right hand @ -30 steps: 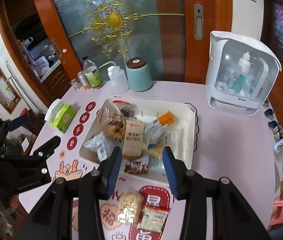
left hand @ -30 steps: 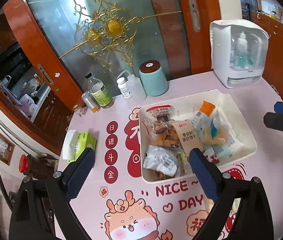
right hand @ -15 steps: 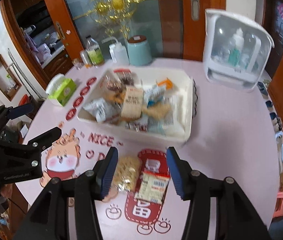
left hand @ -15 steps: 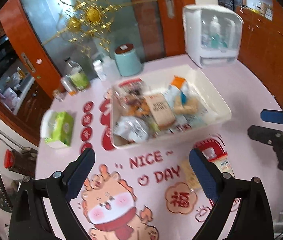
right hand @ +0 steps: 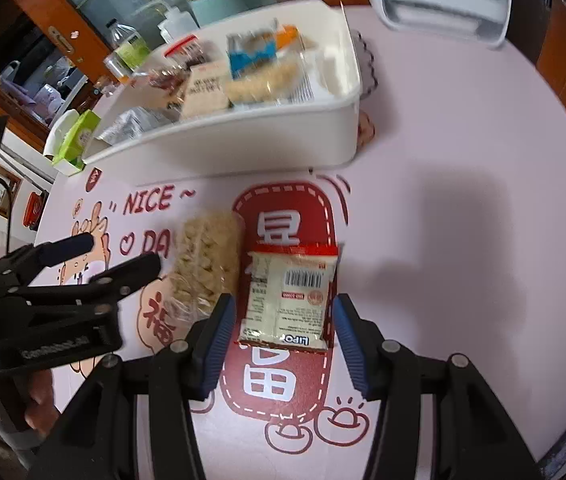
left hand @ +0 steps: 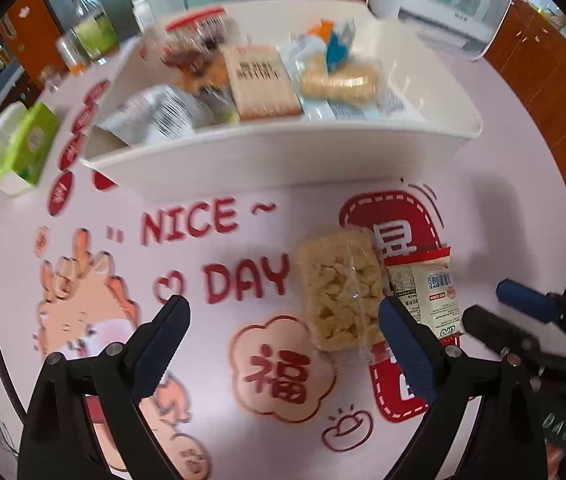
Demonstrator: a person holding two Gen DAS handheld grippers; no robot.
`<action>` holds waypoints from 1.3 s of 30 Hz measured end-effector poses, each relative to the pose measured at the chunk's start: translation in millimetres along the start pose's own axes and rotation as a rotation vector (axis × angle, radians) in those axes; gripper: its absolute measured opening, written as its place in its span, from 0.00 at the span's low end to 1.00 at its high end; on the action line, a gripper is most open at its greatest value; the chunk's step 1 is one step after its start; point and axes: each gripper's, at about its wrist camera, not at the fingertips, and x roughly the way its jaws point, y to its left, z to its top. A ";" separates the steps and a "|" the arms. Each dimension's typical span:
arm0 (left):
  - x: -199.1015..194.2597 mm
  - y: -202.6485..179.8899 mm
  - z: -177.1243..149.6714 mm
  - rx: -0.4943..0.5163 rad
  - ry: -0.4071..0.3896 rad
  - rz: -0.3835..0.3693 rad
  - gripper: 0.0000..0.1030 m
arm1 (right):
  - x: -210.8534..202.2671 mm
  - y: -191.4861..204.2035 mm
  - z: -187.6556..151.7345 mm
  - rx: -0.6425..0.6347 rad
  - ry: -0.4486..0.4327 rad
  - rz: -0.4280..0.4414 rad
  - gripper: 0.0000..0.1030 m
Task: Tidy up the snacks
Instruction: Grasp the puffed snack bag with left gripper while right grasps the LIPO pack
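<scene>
a white bin (right hand: 243, 148) full of snacks stands behind two loose packets on the pink desk (right hand: 443, 208), with a tissue box (left hand: 27, 148) off to its left. both tools sit much lower than a second ago. the right tool (right hand: 279, 332), jaws parted and holding nothing, straddles the cracker packet (right hand: 289, 296). the left tool (left hand: 283, 344), wide open and empty, has the clear puff packet (left hand: 339, 288) by its right finger.

The white bin (left hand: 283, 156) looks like smooth, slightly glossy plastic. The clear noodle packet (left hand: 339, 288) is crinkly, shiny film; the printed snack packet (right hand: 289, 298) beside it is glossy foil-like wrap. The pink table cover (right hand: 443, 140) appears smooth and faintly sheeny. Both grippers are matt black plastic with ribbed blue pads (right hand: 215, 340). Far cabinets (left hand: 543, 68) show polished wood.
</scene>
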 end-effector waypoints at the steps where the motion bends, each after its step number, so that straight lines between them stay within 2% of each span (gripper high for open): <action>1: 5.5 -3.6 0.8 0.004 0.011 -0.002 0.92 | 3.9 -2.6 -0.7 0.005 0.008 0.001 0.50; 14: 60.2 -27.6 6.8 0.046 0.098 0.006 0.93 | 37.1 -17.1 -9.5 0.004 0.069 0.017 0.50; 18: 62.5 -13.2 3.2 0.027 0.095 -0.017 0.93 | 43.7 -11.1 -7.5 0.001 0.075 0.034 0.50; 24: 63.2 26.1 -6.8 -0.054 0.096 -0.059 0.93 | 50.8 -1.4 -3.8 0.001 0.077 0.037 0.50; 29: 59.5 47.6 -12.5 -0.075 0.096 -0.071 0.93 | 57.2 14.0 -1.3 -0.030 0.058 -0.019 0.51; 31: 57.6 50.6 -15.1 -0.071 0.098 -0.066 0.93 | 59.9 22.7 -1.7 -0.058 0.048 -0.048 0.55; 35: 53.8 47.4 -13.9 -0.048 0.106 -0.044 0.93 | 63.6 34.8 -4.7 -0.112 0.038 -0.114 0.65; 39: 47.1 32.0 -6.0 -0.031 0.115 -0.034 0.93 | 68.8 46.5 -10.6 -0.177 0.020 -0.186 0.68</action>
